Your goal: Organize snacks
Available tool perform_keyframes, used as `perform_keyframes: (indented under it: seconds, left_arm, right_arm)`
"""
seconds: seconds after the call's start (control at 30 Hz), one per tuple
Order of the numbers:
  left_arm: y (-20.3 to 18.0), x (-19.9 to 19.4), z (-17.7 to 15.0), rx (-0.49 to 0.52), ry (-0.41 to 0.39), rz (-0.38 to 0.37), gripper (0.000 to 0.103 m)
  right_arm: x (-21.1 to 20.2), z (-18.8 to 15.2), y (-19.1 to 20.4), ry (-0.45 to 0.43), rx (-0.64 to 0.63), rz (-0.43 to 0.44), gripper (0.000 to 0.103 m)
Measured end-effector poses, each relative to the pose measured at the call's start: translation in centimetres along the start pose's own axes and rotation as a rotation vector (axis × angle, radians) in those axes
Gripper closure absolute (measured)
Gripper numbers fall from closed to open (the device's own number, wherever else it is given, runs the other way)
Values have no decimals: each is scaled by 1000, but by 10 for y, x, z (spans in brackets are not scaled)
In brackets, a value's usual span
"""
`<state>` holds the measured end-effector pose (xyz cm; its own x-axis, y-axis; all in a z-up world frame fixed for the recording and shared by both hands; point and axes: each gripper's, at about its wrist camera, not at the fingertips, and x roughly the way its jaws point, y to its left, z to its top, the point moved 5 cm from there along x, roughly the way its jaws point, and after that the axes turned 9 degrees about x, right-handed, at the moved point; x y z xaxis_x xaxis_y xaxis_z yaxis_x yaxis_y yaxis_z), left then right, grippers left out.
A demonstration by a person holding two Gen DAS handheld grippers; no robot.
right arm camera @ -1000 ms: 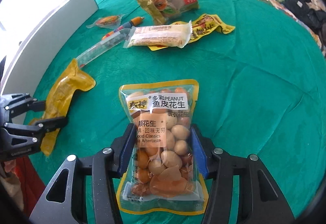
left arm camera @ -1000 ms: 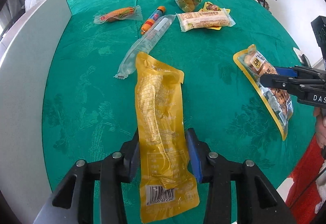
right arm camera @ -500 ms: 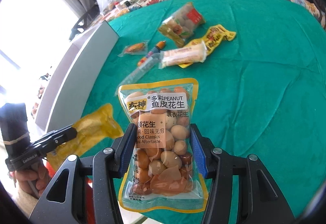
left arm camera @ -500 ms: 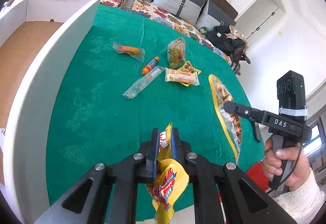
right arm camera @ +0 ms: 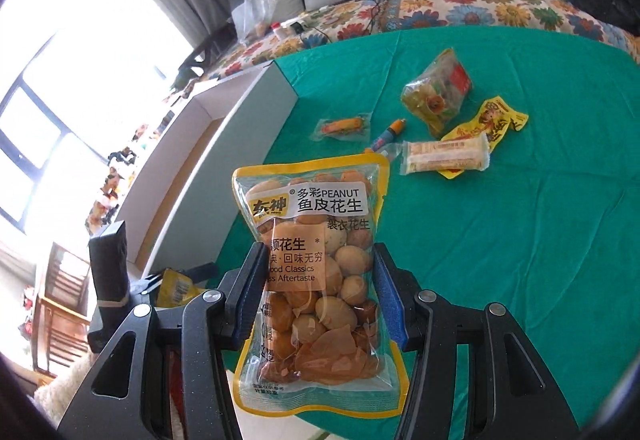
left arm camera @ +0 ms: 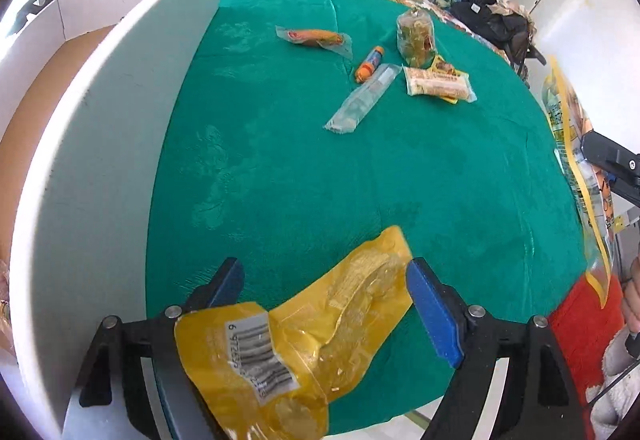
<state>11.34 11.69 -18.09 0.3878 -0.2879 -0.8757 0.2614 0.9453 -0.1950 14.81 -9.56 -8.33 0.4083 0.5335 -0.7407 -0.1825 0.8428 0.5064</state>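
My left gripper [left arm camera: 324, 284] is open, its jaws wide apart. A yellow snack pouch [left arm camera: 304, 336] with a barcode lies slanted between and over its fingers, loose, at the near edge of the green table [left arm camera: 304, 168]. My right gripper [right arm camera: 316, 280] is shut on a clear, yellow-edged bag of peanuts [right arm camera: 316, 252] and holds it upright above the table's near edge. The peanut bag also shows at the right edge of the left wrist view [left arm camera: 576, 168]. The left gripper with the yellow pouch shows low left in the right wrist view [right arm camera: 176, 284].
A white open box [left arm camera: 100, 144] with a brown floor stands along the table's left side. Several snacks lie at the far side: a sausage pack [left arm camera: 316, 38], an orange tube [left arm camera: 370, 64], a clear long pack [left arm camera: 362, 100], a biscuit bar [left arm camera: 438, 86], a green bag [left arm camera: 416, 36].
The left gripper has opened and let go of the yellow pouch, which now lies loose across its fingers. Both grippers have moved left toward the white box; the right still holds the peanut bag.
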Motion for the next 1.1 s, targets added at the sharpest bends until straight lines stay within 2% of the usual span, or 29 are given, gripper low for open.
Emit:
perform_keyframes:
  seconds: [0.07, 0.17, 0.3, 0.4, 0.47, 0.5, 0.57, 0.63, 0.73, 0.87, 0.97, 1.1]
  left_arm:
    - [-4, 5, -8, 2, 4, 12, 21]
    - [-9, 16, -18, -63, 4, -2, 20]
    - [-31, 10, -12, 127, 35, 54, 20]
    - [-49, 4, -10, 268, 81, 1, 15]
    - [-65, 12, -16, 389, 171, -17, 8]
    - [-74, 17, -23, 471, 226, -11, 8]
    - [-85, 25, -37, 617, 303, 32, 8]
    - [-89, 29, -46, 693, 330, 77, 8]
    - [-84, 28, -47, 687, 354, 110, 7]
    - [-77, 21, -48, 748, 369, 211, 6]
    - [-81, 23, -42, 742, 347, 200, 7]
    - [-100, 35, -17, 741, 253, 171, 5]
  right_arm:
    - [-3, -9, -17, 4, 36, 3, 48]
    - [-7, -22, -38, 1, 76, 2, 48]
    - [-10, -33, -67, 1, 152, 1, 48]
    - [-17, -35, -80, -17, 173, -9, 48]
    - [-21, -34, -85, -33, 182, -11, 48]
    - [-22, -33, -87, -37, 189, -7, 48]
    - [-24, -33, -87, -44, 195, 2, 48]
    - [-26, -33, -84, -49, 179, 0, 48]
    - [-30, -35, -80, -55, 149, -7, 48]
    - [-31, -36, -80, -59, 148, -3, 48]
    - [-32, -37, -79, -63, 148, 1, 48]
    - [-31, -38, -78, -62, 159, 14, 48]
